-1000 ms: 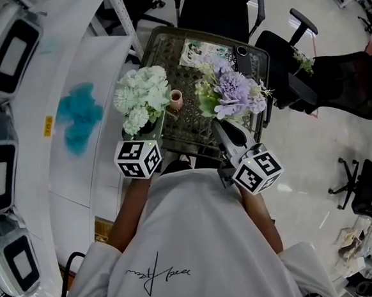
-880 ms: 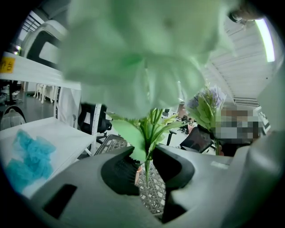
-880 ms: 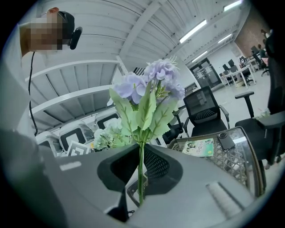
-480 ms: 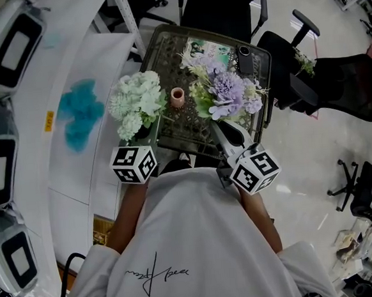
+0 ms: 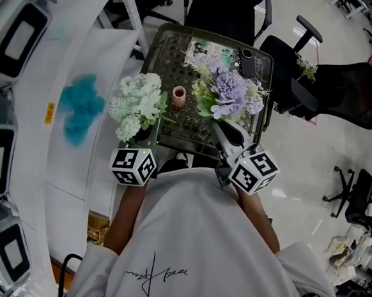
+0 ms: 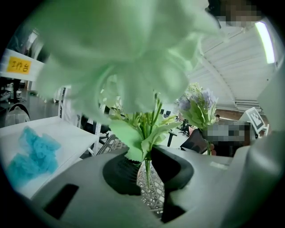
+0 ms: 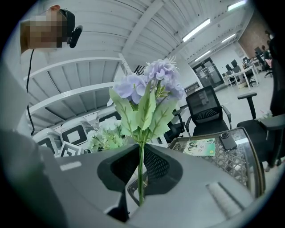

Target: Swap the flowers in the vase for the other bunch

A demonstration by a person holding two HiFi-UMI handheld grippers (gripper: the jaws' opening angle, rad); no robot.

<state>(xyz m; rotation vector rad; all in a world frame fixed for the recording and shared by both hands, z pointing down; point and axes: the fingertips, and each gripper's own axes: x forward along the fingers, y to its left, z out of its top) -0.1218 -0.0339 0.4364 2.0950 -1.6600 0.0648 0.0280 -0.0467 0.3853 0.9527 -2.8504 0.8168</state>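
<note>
With the green bunch [image 5: 137,103] now further left of the vase [image 5: 179,95], its stem pinched in the left gripper's [image 6: 147,167] just-closing jaws, the right gripper [image 7: 140,171], clamping the lilac bunch [image 5: 227,90], should lower it upright.

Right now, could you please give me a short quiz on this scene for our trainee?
1. What does the right hand-held gripper grip?
2. True or false: the pink vase holds flowers.
3. What lies beside the booklet on the mesh table? A phone, B cup, C scissors.
Key: 1. the purple bunch, by its stem; 2. false, it stands empty; 3. A.
</note>
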